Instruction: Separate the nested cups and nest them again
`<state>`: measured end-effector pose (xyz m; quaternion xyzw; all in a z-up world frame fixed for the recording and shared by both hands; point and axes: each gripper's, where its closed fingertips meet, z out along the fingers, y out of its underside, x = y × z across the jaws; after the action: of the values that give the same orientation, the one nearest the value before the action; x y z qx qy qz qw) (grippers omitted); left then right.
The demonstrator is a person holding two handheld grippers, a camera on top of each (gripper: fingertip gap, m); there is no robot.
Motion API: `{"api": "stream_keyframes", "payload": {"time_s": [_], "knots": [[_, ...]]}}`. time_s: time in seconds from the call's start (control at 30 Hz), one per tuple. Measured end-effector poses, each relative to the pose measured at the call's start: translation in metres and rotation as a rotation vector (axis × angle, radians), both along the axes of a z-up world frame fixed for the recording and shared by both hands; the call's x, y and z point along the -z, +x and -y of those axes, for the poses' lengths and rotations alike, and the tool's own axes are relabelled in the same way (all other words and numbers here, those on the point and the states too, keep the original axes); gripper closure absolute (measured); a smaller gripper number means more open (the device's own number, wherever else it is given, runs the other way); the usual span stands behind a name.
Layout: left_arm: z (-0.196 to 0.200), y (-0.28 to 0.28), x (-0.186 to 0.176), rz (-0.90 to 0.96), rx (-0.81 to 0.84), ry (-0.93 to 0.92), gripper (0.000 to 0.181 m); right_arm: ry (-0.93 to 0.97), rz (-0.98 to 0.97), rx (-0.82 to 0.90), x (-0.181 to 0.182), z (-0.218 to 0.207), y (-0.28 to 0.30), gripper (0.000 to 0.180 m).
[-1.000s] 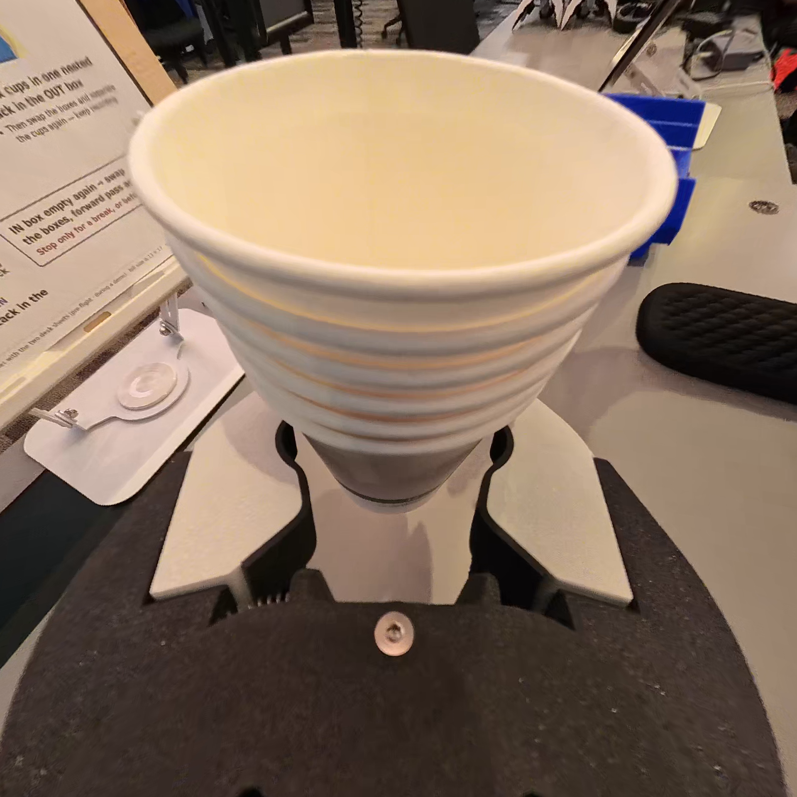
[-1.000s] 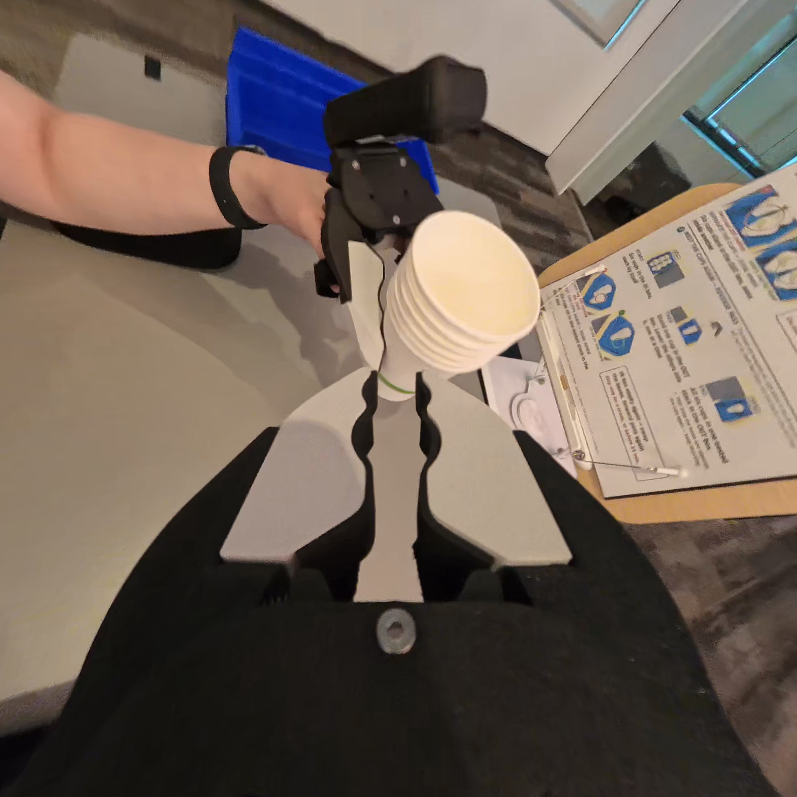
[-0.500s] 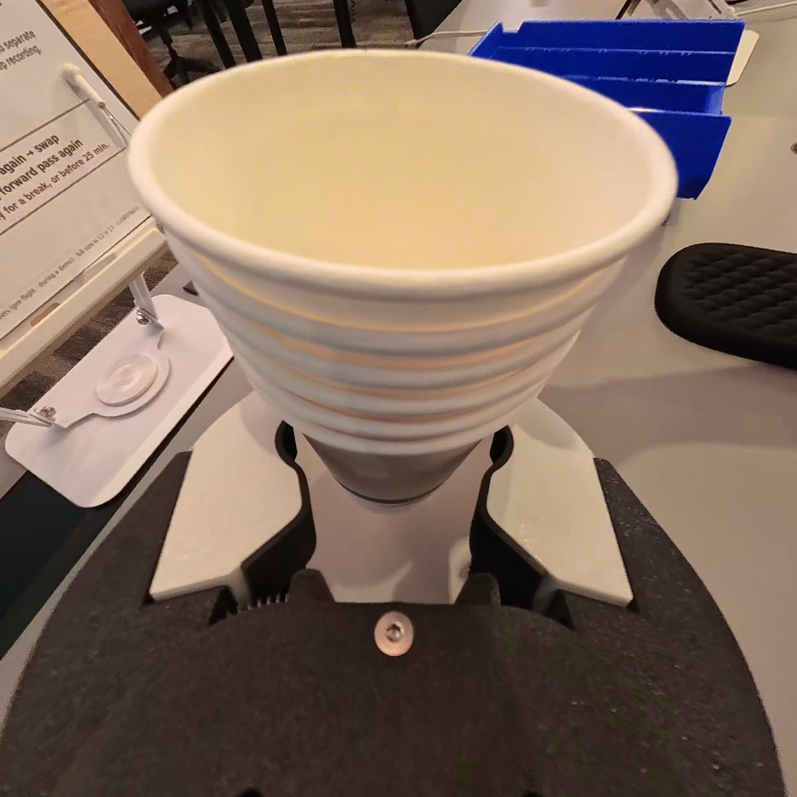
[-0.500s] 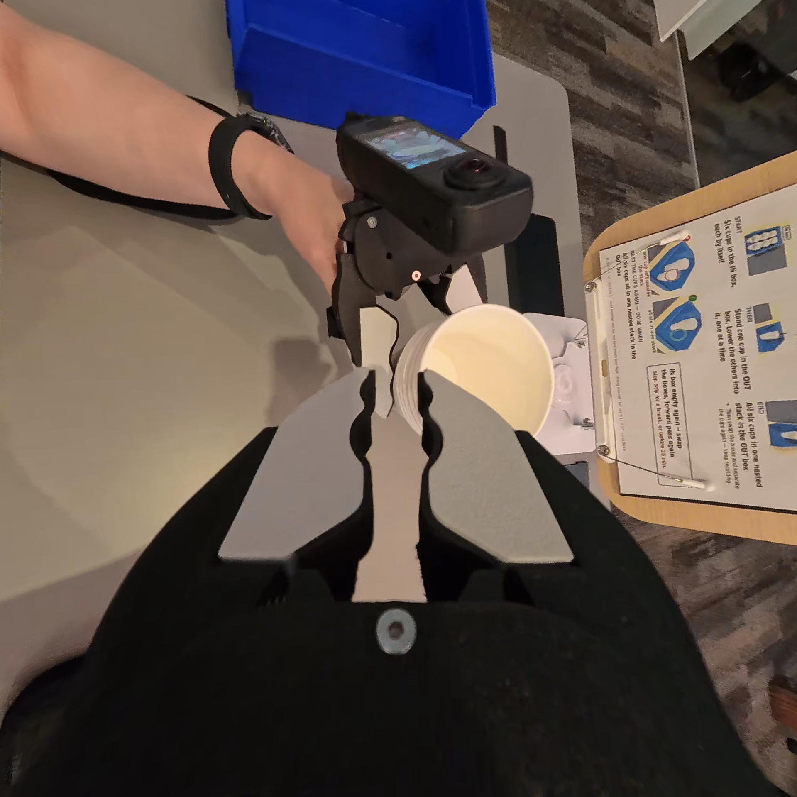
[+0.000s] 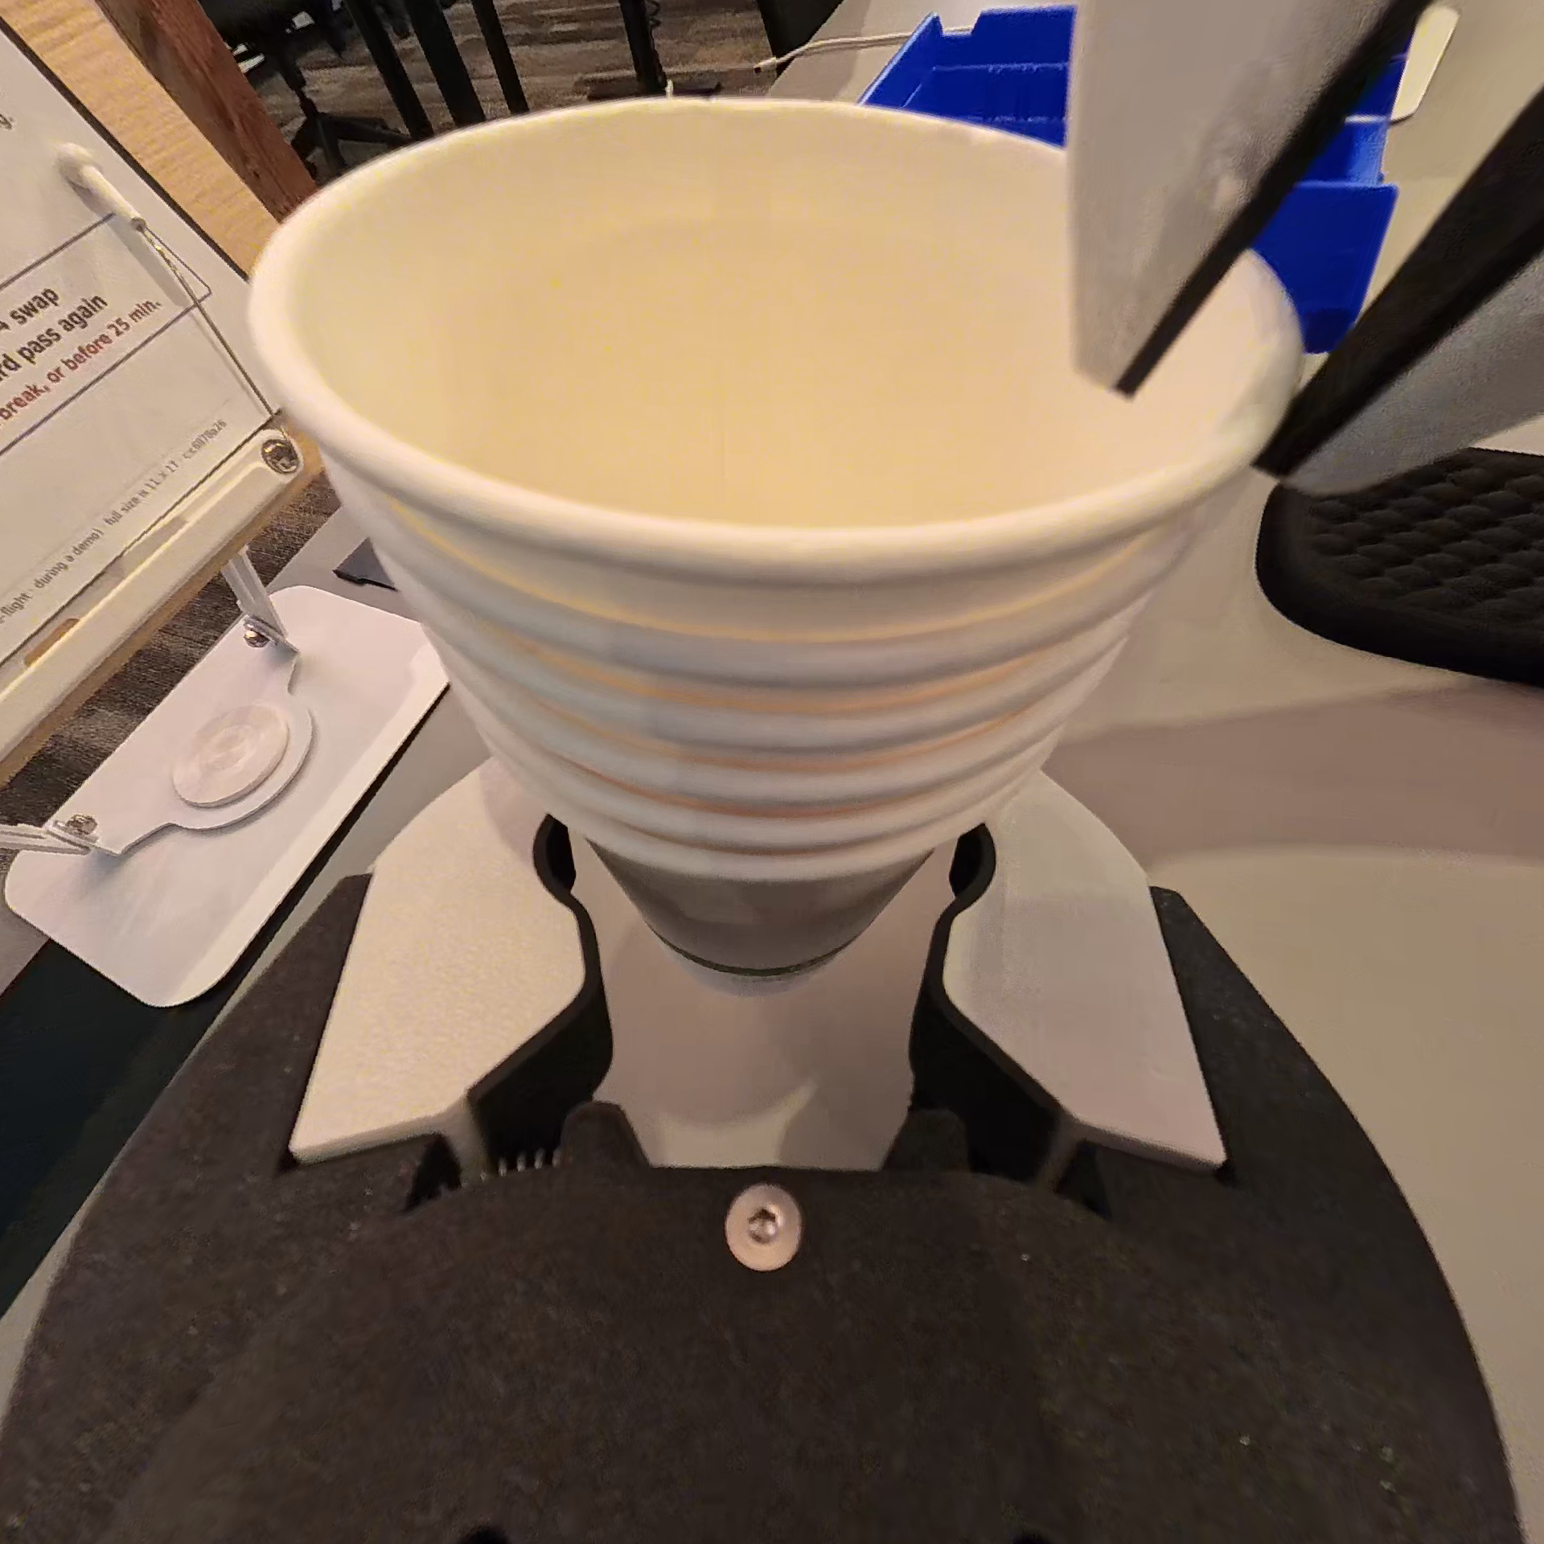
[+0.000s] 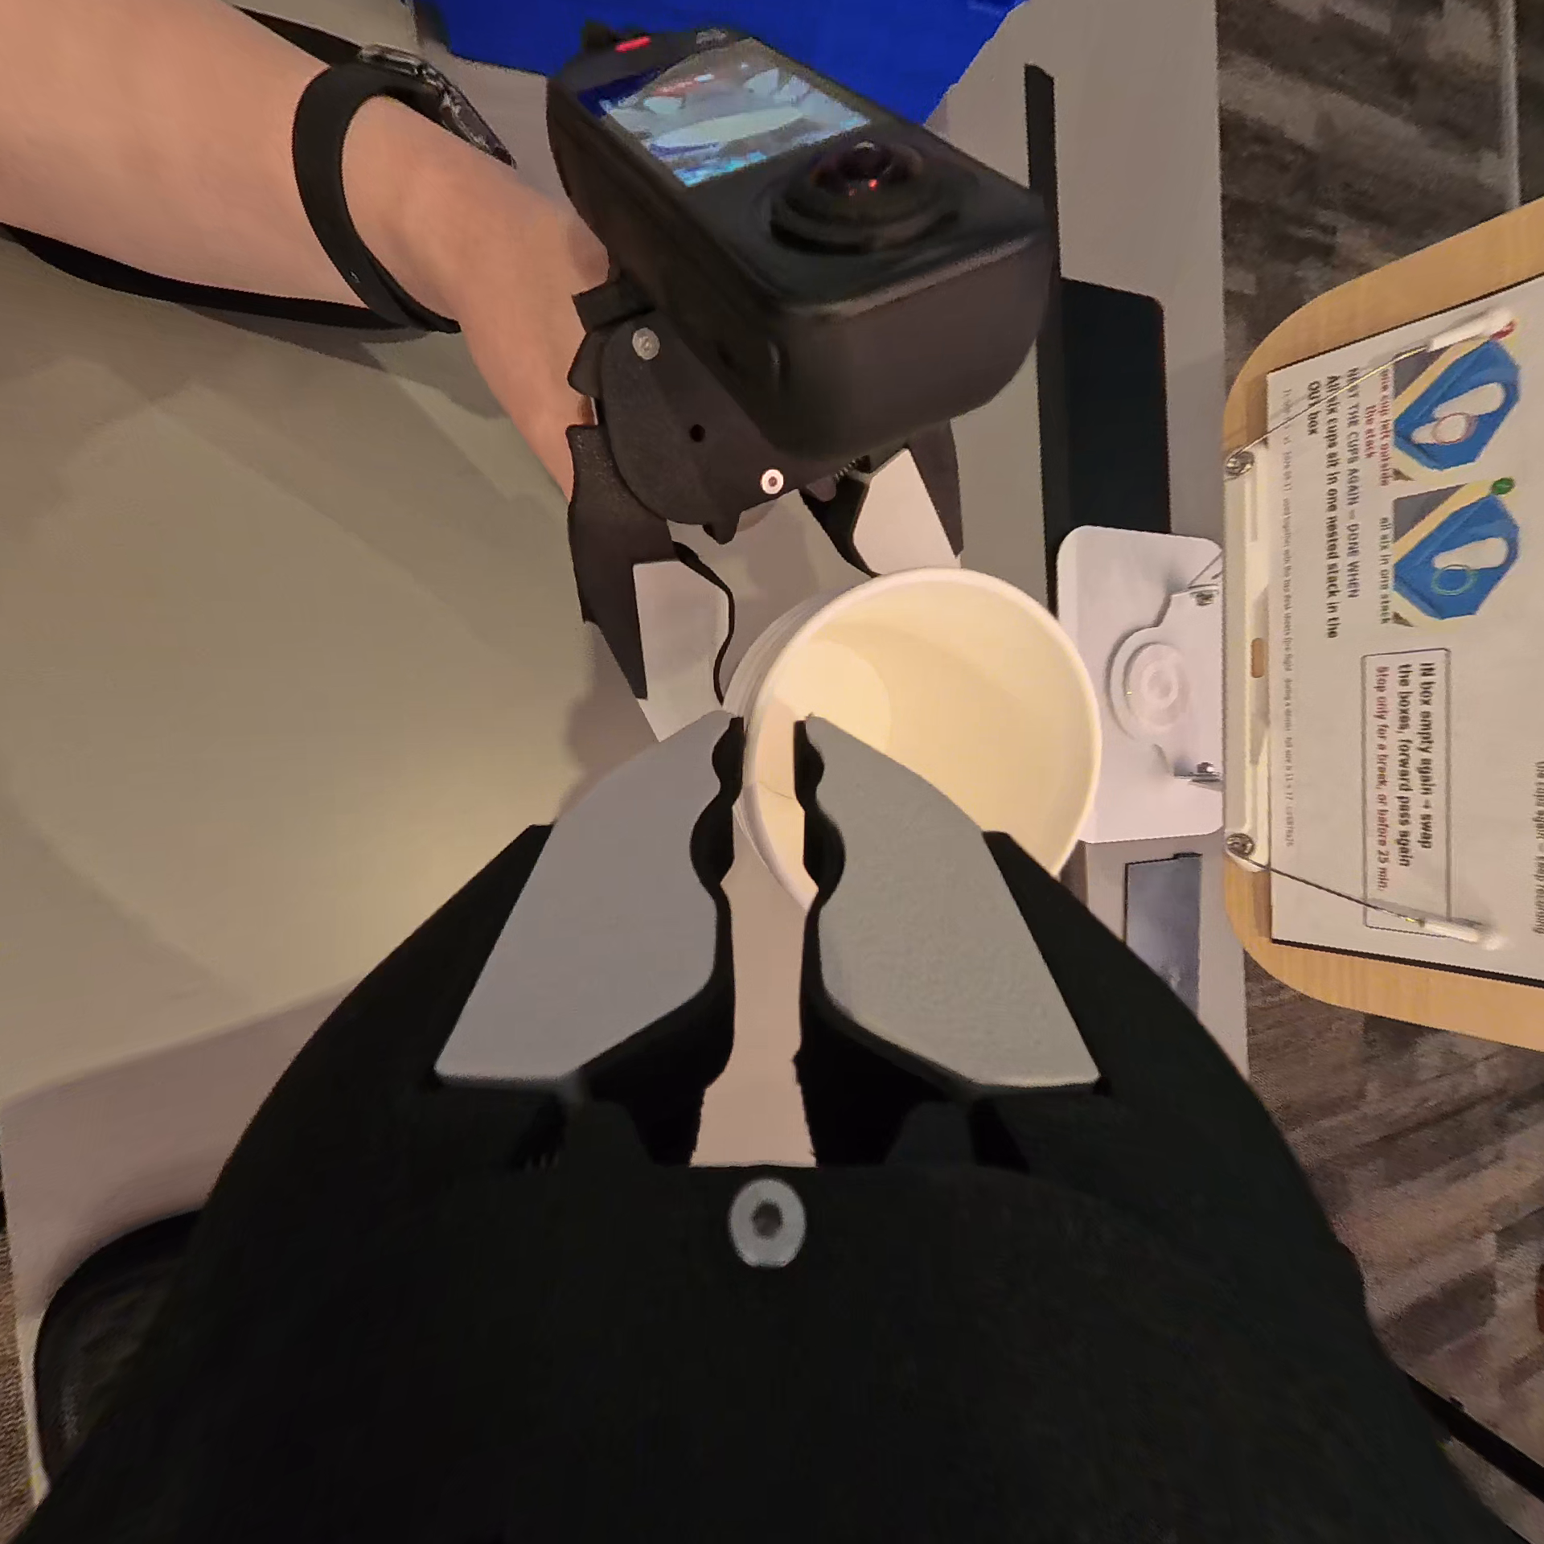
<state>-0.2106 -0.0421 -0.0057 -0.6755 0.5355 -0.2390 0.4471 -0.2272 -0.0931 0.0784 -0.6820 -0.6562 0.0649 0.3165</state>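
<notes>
Open grey desk [image 6: 251,752] left of nested cups [image 6: 919,718], document stand [image 6: 1378,668] crowding right, blue bin [image 5: 1303,234] behind

A pale grey table [image 5: 1303,877] fills most of both views under warm indoor light. Blue bins [image 5: 1328,209] stand at its far side, and a black mesh pad [image 5: 1420,576] lies near them. Beside the table edge, a wooden board [image 6: 1287,994] carries a printed sheet [image 6: 1420,668] on a white stand [image 5: 209,835]. Patterned grey carpet [image 6: 1378,100] covers the floor, with dark chair legs [image 5: 401,75] farther back.
</notes>
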Motion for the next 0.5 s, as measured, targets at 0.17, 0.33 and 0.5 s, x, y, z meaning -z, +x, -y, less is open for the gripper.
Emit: {"api": "stream_keyframes", "payload": {"time_s": [0.17,0.33,0.5], "knots": [[0.0000,-0.0002,0.0008,0.008,0.003,-0.018,0.091,-0.039,-0.003,-0.008,0.0024,0.0008,-0.0013,0.175],[-0.0001,-0.0006,-0.0001,0.011,0.002,-0.020,0.091,-0.041,0.004,-0.012,0.0034,-0.0003,-0.0018,0.176],[-0.0017,-0.0019,-0.0020,0.027,-0.002,-0.027,0.092,-0.017,-0.018,-0.013,-0.0016,-0.0020,-0.0026,0.177]]}}
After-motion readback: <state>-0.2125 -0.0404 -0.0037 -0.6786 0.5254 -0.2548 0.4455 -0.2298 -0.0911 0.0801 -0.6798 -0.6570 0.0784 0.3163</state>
